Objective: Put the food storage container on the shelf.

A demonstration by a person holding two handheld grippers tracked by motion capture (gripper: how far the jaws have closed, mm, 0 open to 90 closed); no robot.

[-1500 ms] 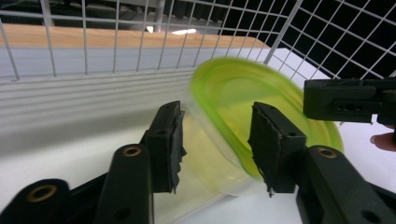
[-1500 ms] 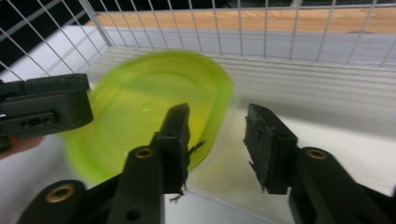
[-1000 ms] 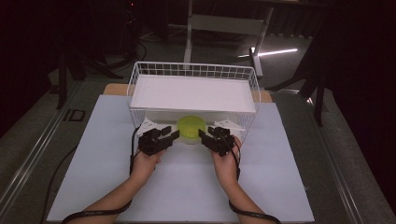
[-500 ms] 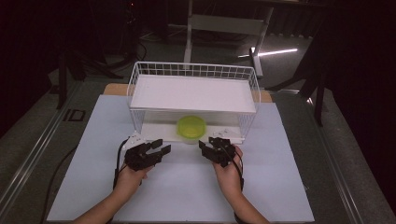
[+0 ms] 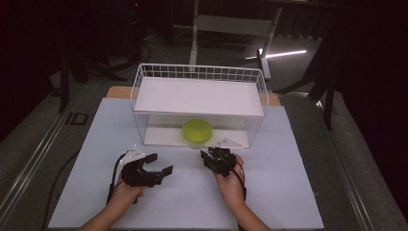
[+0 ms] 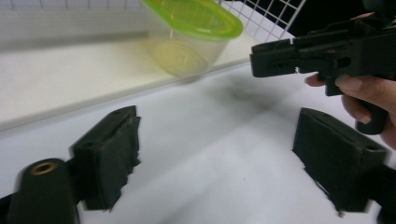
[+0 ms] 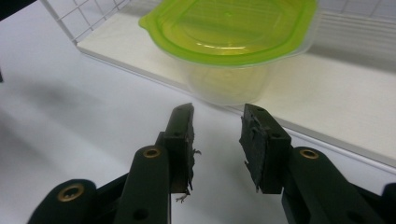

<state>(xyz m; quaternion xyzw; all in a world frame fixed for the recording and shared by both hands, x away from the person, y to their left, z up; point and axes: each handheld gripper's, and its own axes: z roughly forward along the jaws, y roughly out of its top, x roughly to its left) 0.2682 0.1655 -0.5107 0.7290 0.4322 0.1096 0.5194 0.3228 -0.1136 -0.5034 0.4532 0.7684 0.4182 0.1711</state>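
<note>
A clear plastic container with a lime-green lid (image 5: 197, 130) stands at the front edge of the white lower board inside a wire rack (image 5: 139, 91). My left gripper (image 5: 160, 164) rests low over the mat, in front of the rack and to the container's left. Its jaws stand wide open and empty in the left gripper view (image 6: 219, 158), with the container (image 6: 191, 32) farther off. My right gripper (image 5: 212, 157) sits just in front of the container, slightly right of it. It is open with a narrow gap (image 7: 217, 135), and the container (image 7: 229, 42) is close ahead.
The rack carries a white upper board (image 5: 199, 96) over the container. A pale mat (image 5: 288, 183) covers the table. The right hand and its gripper (image 6: 322, 51) show in the left gripper view. Dark floor and stands lie beyond.
Both grippers have drawn back from the sides of the container toward the person, the left one farther. The container has stayed in place on the lower board.
</note>
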